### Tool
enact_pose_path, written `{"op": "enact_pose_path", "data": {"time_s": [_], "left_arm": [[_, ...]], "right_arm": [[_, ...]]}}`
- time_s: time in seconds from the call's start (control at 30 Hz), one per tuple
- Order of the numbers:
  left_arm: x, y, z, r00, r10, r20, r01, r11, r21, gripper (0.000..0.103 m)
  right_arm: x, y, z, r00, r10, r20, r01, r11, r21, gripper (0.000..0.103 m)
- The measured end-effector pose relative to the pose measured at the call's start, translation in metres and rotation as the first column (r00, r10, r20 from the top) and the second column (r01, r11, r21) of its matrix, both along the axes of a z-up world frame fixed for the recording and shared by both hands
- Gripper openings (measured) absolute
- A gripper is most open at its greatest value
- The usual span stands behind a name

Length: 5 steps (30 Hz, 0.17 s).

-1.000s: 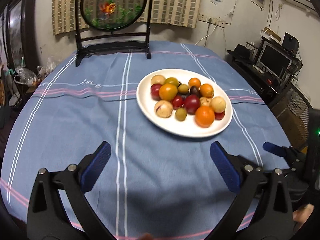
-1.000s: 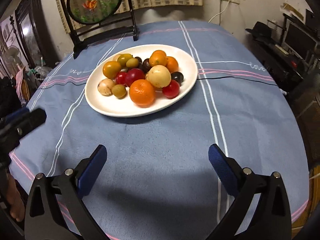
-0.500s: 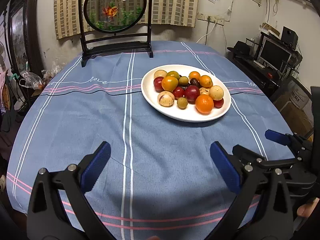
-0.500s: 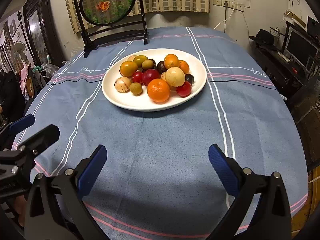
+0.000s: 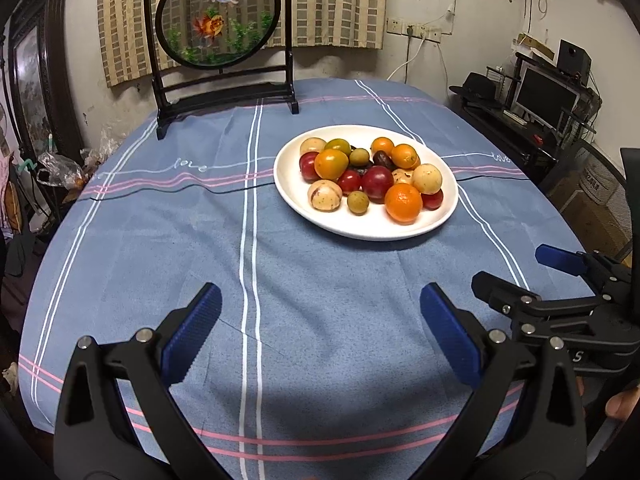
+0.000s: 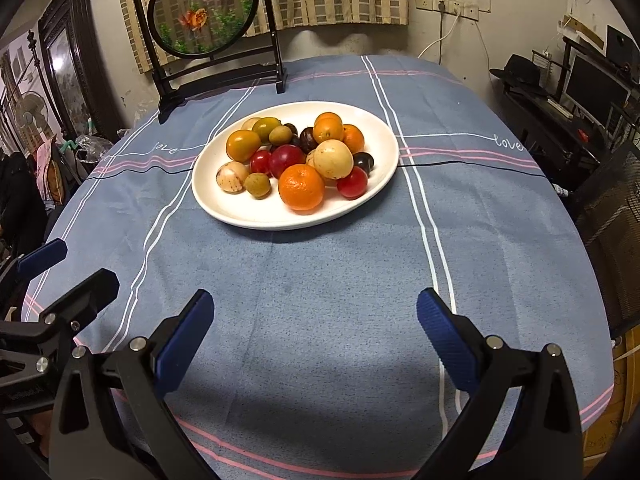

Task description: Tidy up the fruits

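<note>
Left claw (image 5: pixel 320 332), right claw (image 6: pixel 314 338): black angular frames, blue ribbed pads (image 5: pixel 192 332), silver screws.

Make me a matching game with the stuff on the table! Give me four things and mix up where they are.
Things:
1. big orange fruit
2. round goldfish picture
3. white plate
4. left gripper

Places or states:
A. standing at the far edge of the table
B. jaws open, holding nothing
C. at the near side of the fruit pile
D. on the blue tablecloth, holding all the fruit

Pairs: 1-C, 2-A, 3-D, 4-B
</note>
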<state>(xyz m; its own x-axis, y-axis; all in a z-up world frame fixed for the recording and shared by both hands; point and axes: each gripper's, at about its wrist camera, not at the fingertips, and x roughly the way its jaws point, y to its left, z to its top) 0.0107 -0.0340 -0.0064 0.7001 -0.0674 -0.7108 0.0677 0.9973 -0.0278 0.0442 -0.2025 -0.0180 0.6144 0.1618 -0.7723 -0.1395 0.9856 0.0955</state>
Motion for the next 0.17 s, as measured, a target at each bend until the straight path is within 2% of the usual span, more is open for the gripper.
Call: {"op": "enact_pose_path", "data": {"time_s": [0.17], "left_arm": [[0.0022,0.0049,-0.0020,1.000,0.003,-0.018,-0.004,1.000,-0.029,0.101]], "right_arm": [[-0.0008,0.0006,0.0010,1.000,0.001,0.002,-0.001,1.000,0.000,0.102]]}}
